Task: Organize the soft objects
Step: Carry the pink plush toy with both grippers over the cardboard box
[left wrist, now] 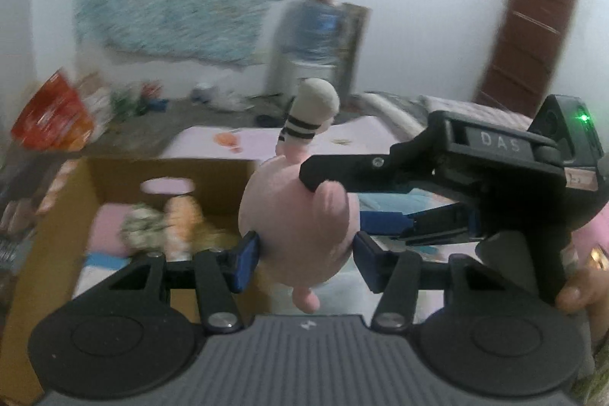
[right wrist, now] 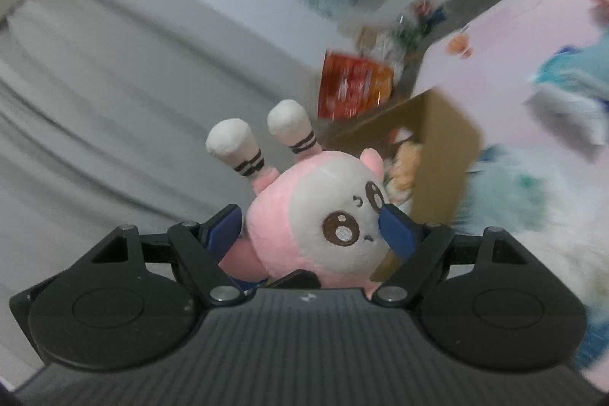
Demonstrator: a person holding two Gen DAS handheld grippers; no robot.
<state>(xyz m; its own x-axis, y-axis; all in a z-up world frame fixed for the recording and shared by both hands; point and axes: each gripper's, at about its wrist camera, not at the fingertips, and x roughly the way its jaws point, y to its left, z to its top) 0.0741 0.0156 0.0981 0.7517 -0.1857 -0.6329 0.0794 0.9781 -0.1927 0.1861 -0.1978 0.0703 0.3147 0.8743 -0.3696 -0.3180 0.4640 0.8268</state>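
**Plush held by both claws, box ahead**

The bed [left wrist: 266,139], with its pale pink sheet, fills the middle of the left wrist view and the upper right of the right wrist view. An open cardboard box [left wrist: 114,174] sits at the left of the left view, against the bed's near edge; in the right view the same box [right wrist: 437,139] shows right of centre. It already holds soft toys: an orange one [left wrist: 182,215] and a greenish one [left wrist: 141,227], both blurred. A blue fluffy heap [right wrist: 571,78] lies on the bed at the right edge of the right view; what it is I cannot tell.

The pink plush [right wrist: 327,215], white-faced with two striped ears pointing up, hangs in the lower centre of both views, off any surface and near the box's right side. The right gripper [right wrist: 312,227] is clamped across its head, blue pads pressing both sides. The left gripper [left wrist: 304,253] brackets its pink body [left wrist: 297,215]; the left pad touches, the right pad looks just clear, so I cannot tell whether that grip is firm. The right gripper [left wrist: 437,193] also reaches in from the right of the left view, one finger resting on the plush's top.

The step in hand looks like carrying the plush to the box. To do it well:
- Move both claws together so the toy is not stretched or twisted.
- Bring it over the box's open top, above the free space beside the orange toy.
- Lower it past the rim before letting go, ears clear of the wall.
- Release one claw first, then the other.
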